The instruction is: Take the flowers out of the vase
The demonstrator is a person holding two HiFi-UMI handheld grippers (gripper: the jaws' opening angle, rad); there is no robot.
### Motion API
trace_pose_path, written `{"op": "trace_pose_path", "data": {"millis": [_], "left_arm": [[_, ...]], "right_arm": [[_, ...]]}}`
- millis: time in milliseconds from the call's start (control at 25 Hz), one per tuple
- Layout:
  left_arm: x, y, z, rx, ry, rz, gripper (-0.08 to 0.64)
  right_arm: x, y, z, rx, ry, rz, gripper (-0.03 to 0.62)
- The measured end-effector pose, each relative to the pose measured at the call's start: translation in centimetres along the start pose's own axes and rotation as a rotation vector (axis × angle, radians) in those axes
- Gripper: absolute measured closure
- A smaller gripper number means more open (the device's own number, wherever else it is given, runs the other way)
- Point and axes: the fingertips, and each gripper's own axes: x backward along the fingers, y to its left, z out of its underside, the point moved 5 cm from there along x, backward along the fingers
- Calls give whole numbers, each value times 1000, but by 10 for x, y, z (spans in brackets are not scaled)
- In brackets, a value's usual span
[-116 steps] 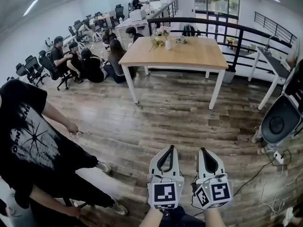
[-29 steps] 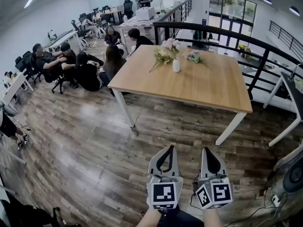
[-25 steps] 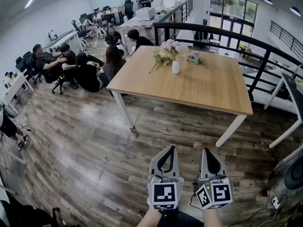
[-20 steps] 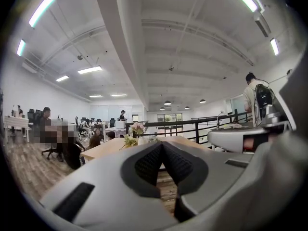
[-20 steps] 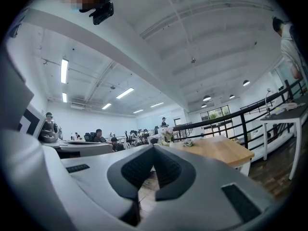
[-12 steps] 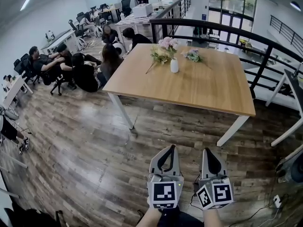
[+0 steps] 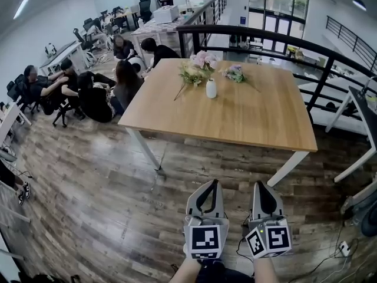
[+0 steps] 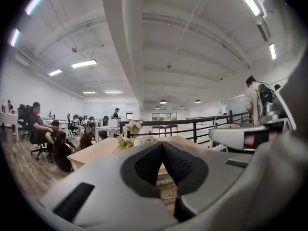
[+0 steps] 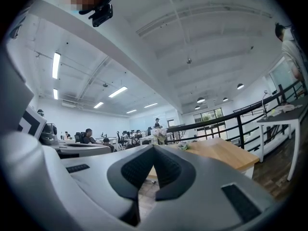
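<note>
head view: both grippers are held low and side by side over the wood floor point(image 7: 88, 187), pointing at a table point(image 7: 259, 122) that is well apart from them; the left gripper point(image 7: 207, 183) and the right gripper point(image 7: 263, 185) each have nothing at the tips. a white vase point(image 7: 211, 88) stands upright toward the table's far side with pink flowers point(image 7: 204, 59) rising from it; a yellow-green bunch point(image 7: 189, 74) lies just left of the vase and another bunch point(image 7: 234, 72) just right of it, both on the tabletop. a black railing point(image 7: 306, 46) runs behind the table, and people point(image 7: 94, 93) sit in a group off its left end. left gripper view: the jaws are pressed together with nothing between them, and the flowers show small above the table edge far ahead. right gripper view: these jaws also meet tip to tip, empty, with the table's near corner and the flowers beyond them
</note>
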Motion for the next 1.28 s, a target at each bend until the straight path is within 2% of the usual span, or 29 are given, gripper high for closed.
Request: {"op": "trace_pose_path", "data": {"millis": [520, 920, 1280], "left_arm": [[-66, 82, -6, 20, -5, 1, 526], [-110, 115, -1, 36, -1, 5, 526], [-133, 127, 3, 53, 6, 4, 526]], "right_arm": [[-99, 23, -5, 29, 1, 9, 597], [-151, 25, 0, 30, 2, 12, 597], [-177, 21, 1, 29, 14, 11, 597]]}}
